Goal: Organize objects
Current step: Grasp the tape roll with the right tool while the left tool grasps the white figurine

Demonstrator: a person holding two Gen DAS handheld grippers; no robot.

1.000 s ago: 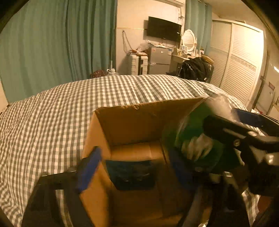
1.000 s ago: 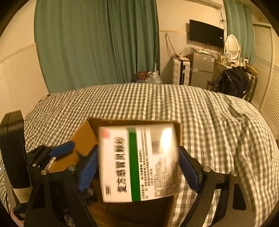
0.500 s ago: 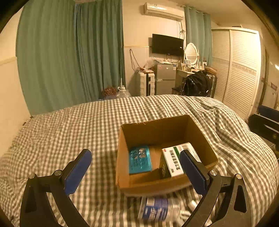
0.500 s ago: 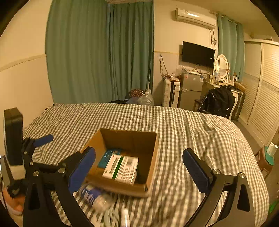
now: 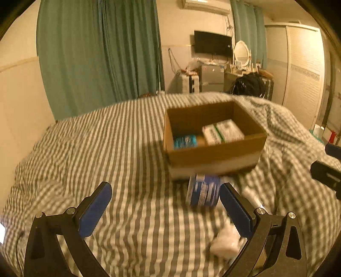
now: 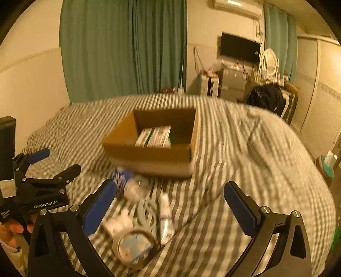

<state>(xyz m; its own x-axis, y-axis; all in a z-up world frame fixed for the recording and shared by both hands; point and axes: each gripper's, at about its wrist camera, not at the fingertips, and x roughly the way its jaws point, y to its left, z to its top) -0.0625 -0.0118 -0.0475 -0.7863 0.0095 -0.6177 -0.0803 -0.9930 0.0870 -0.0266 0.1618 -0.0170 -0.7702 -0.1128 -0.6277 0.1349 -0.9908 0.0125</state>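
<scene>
Warm, dim amber light. Green curtains [image 5: 102, 55] across the far wall, cream wall [image 6: 29, 85] to the left. Wall-mounted TV [image 6: 239, 48] beyond, air conditioner [image 6: 236, 7] above it. Below, a small fridge [image 5: 211, 77], an oval mirror [image 6: 269, 61] on a cluttered dresser, a black bag [image 6: 266, 99]. White louvred wardrobe [image 5: 302, 85] at right. Gingham-covered bed [image 5: 106, 149] filling the foreground.

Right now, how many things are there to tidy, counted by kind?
Packs in the cardboard box: 2 (white-green pack, blue pack)
Bottle: 1
Tape roll: 1
Tube: 1
Cable coil: 1
Blurred white packet: 1
Total: 7
</scene>
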